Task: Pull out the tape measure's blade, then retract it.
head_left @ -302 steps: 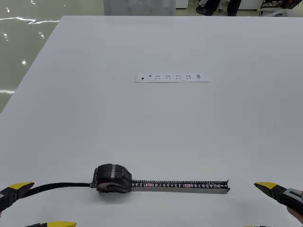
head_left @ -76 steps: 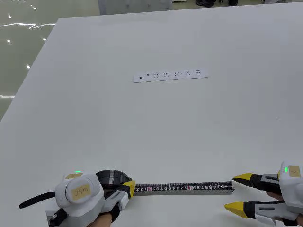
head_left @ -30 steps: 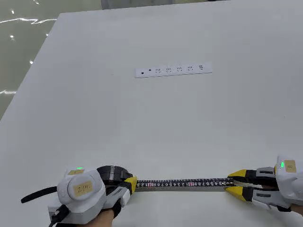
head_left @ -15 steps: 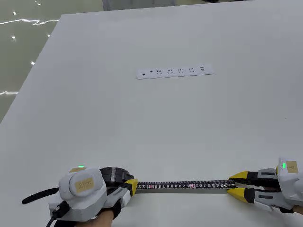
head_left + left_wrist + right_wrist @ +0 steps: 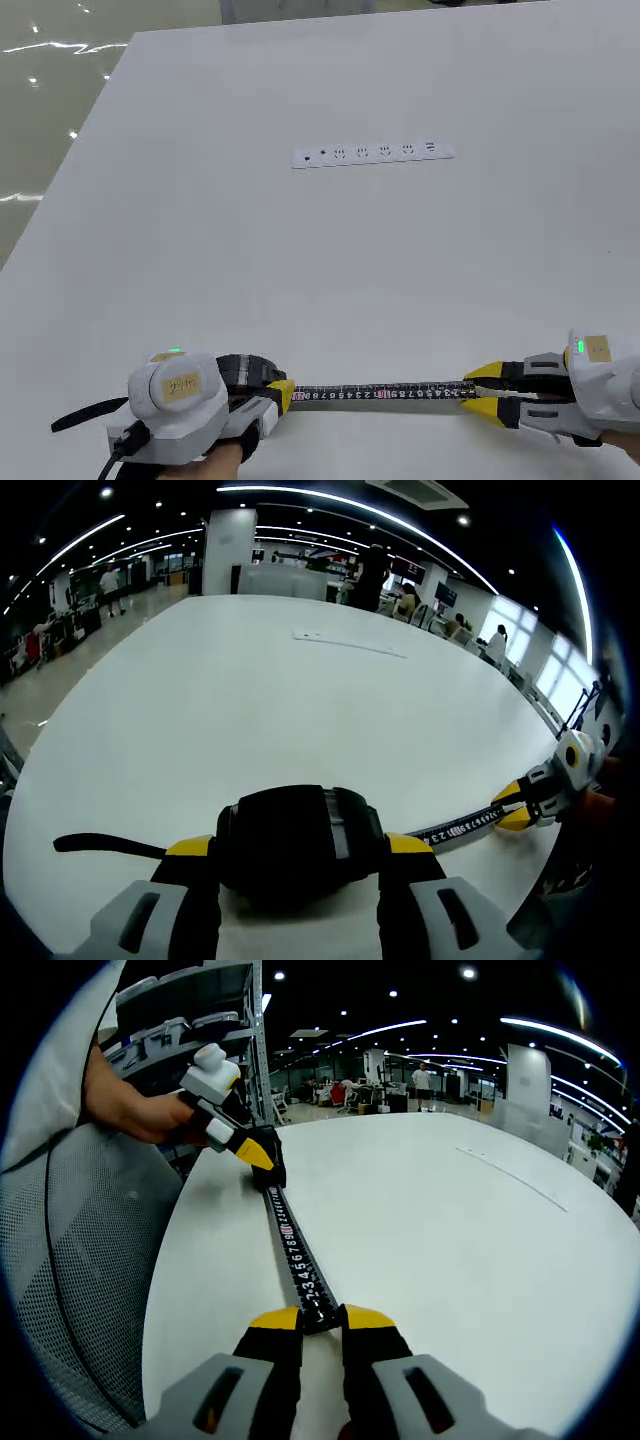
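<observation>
Item: tape measure (image 5: 245,372), black case, resting at the near edge of the white surface (image 5: 300,260). The case is clamped between the jaws of the left tool (image 5: 300,848), which are closed against its two flanks. Judged purpose: to anchor the case so that it cannot slide while the blade (image 5: 380,392) is drawn.

Component: blade, partly out, lying flat and straight on the surface with its numbered face up, running from the case mouth toward the person's right. Its free end is pinched by the right tool (image 5: 320,1318), whose jaws are nearly together with nothing but the blade tip between them. Holding the very end leaves the printed length free and, by judgement, keeps the pull in line with the case mouth.

Judged step: drawing out, with the retraction not yet begun. Judged risk: the thin tip slipping from so narrow a pinch and snapping back.

Attached: wrist strap (image 5: 88,413), black, trailing loose on the surface from the case's far side.

Also on surface: power strip (image 5: 372,153), white, flat, well apart toward the far side, clear of the line of pull.
</observation>
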`<state>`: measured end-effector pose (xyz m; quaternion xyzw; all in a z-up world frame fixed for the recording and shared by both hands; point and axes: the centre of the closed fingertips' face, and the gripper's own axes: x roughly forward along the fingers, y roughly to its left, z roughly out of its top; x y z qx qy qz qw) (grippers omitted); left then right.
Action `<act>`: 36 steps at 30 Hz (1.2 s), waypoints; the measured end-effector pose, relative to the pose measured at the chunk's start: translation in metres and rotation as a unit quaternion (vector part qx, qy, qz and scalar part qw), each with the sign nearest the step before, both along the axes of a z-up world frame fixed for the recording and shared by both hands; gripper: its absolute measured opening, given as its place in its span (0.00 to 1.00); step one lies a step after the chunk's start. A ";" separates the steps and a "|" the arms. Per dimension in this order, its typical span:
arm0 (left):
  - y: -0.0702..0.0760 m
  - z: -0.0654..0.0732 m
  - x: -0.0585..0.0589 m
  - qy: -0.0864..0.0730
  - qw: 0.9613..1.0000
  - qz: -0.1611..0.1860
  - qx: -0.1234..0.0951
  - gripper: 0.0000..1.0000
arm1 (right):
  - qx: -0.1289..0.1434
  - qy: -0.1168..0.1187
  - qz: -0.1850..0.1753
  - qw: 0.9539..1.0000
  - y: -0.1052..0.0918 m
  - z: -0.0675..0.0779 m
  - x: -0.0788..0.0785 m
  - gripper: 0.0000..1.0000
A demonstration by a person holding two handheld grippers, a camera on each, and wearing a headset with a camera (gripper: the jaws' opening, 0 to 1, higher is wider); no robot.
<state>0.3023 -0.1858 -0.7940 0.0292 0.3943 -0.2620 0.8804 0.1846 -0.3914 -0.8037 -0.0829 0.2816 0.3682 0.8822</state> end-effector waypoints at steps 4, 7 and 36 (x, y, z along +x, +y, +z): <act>0.000 0.000 0.000 0.002 1.000 0.000 -0.002 0.60 | 0.005 -0.001 0.004 1.000 0.006 0.000 0.004 0.13; 0.000 0.000 0.000 0.005 1.000 0.000 -0.004 0.60 | 0.009 -0.001 0.009 1.000 0.012 0.002 0.006 0.13; 0.002 0.002 0.001 0.021 0.999 0.012 -0.036 0.60 | 0.050 -0.008 0.036 0.998 0.056 0.013 0.035 0.13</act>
